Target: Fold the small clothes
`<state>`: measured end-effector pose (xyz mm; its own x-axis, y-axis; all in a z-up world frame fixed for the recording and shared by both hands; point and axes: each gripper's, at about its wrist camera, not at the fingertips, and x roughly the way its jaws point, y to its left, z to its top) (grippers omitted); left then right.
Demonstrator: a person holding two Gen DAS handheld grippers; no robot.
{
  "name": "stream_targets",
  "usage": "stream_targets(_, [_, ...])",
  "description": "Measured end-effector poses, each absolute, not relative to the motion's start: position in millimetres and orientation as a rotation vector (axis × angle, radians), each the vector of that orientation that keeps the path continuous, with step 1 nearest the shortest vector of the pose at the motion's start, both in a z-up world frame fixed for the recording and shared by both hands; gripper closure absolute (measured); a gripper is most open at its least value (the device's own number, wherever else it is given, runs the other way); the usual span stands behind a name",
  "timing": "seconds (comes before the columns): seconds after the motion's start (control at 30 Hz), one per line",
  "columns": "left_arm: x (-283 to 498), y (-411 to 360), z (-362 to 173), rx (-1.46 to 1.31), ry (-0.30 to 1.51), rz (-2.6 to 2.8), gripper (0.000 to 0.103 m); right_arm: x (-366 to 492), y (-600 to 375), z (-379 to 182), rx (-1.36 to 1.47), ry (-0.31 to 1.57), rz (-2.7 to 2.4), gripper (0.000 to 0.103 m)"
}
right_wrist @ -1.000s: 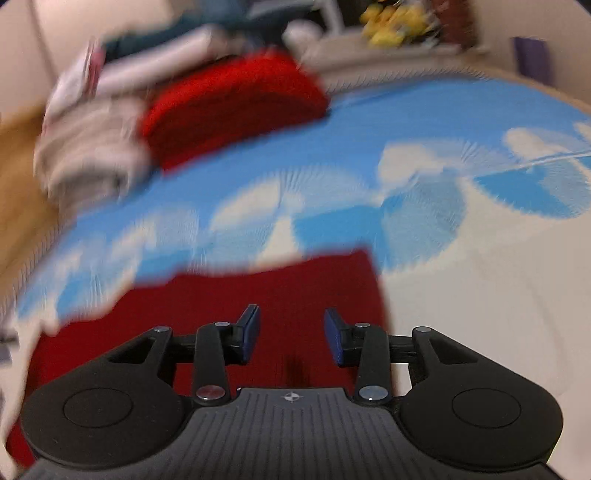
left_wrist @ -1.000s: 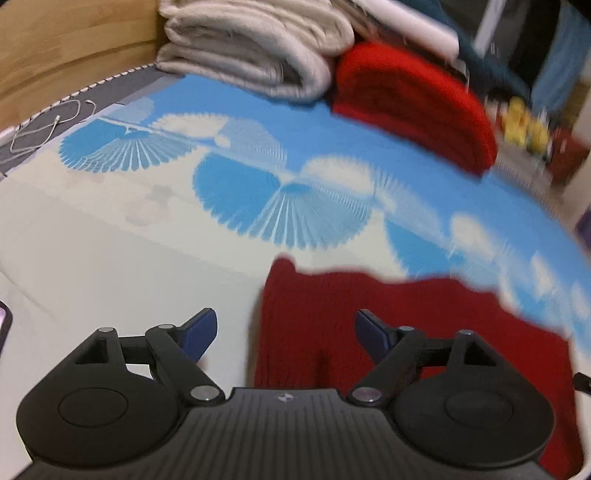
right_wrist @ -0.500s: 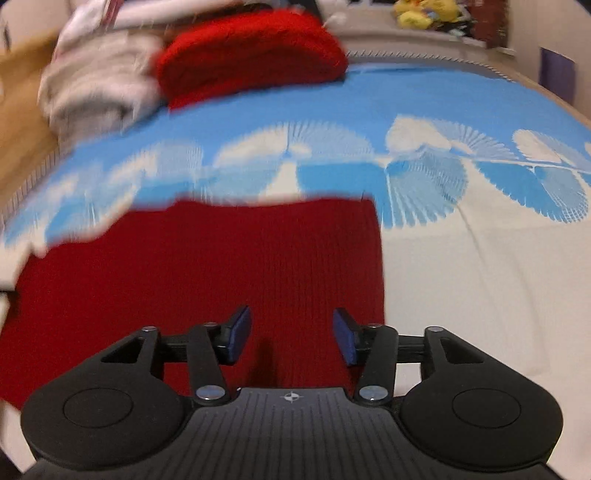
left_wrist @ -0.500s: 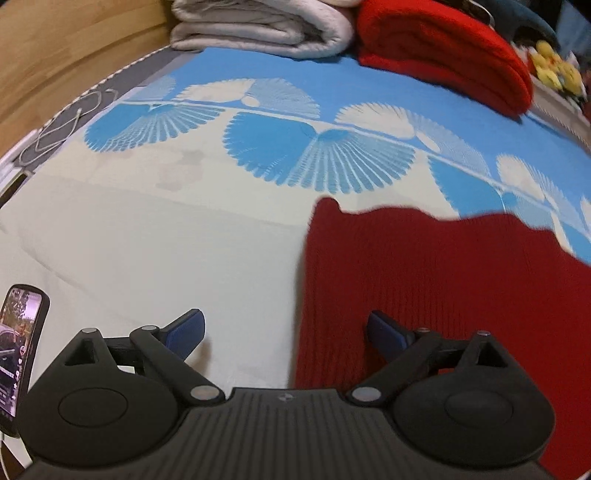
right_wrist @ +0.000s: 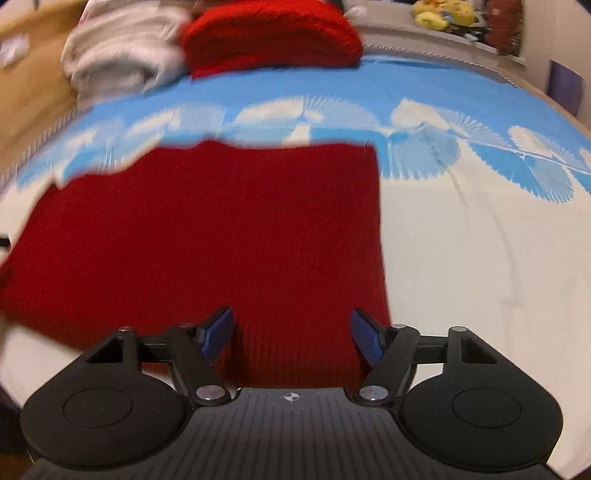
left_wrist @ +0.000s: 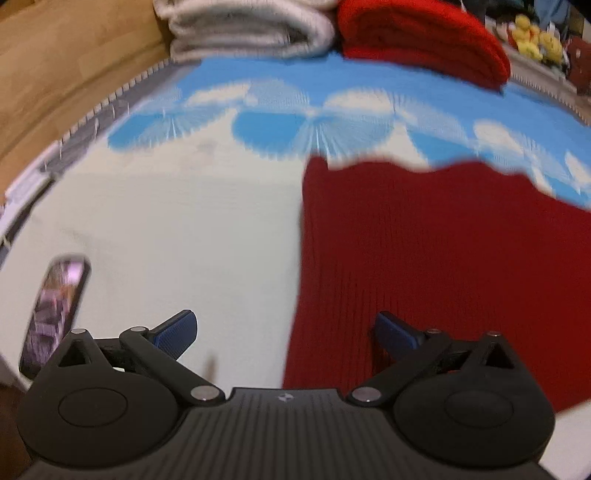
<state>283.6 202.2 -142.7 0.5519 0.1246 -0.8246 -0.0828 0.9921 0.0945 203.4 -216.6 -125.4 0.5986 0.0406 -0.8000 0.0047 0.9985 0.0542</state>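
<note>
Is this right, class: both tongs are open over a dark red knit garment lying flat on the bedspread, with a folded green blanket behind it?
Not quite. The left tongs and right tongs are open over the dark red knit garment, but the right wrist view shows the folded blanket is bright red, not green.

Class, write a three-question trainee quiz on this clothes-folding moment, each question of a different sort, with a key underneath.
1. True or false: the left gripper is clamped on the dark red knit garment.
2. Multiple choice: the phone in the left wrist view lies (A) on the garment, (B) on the sheet left of the gripper, (C) on the folded grey blanket.
3. Fill in: the right gripper has both fingers over the garment's near ____ corner.

Key
1. False: both grippers are open and hold nothing.
2. B.
3. Right: the garment's right edge runs just beside the right finger.
</note>
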Motion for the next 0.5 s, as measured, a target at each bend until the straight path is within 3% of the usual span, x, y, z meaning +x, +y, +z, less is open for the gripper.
stream_targets(0.2, [274.2, 204.7, -155.8, 0.087, 1.046, 0.190, 0.000, 200.5, -207.4, -135.1, -0.034, 0.920, 0.019, 0.029])
stream_targets(0.27, [247.1, 213.2, -140.4, 0.022, 0.992, 0.205, 0.000, 180.8, -212.8, -115.1, 0.052, 0.813, -0.034, 0.025])
stream_targets(0.37, [193.8, 223.7, -126.1, -0.089, 0.923, 0.160, 0.000, 133.2, -216.8, -90.6, 0.244, 0.621, -0.026, 0.011])
stream_targets(0.5, [137.4, 216.7, -128.3, -0.092, 0.874, 0.128, 0.000, 68.6, -195.8, -87.1, 0.314, 0.481, -0.025, 0.008])
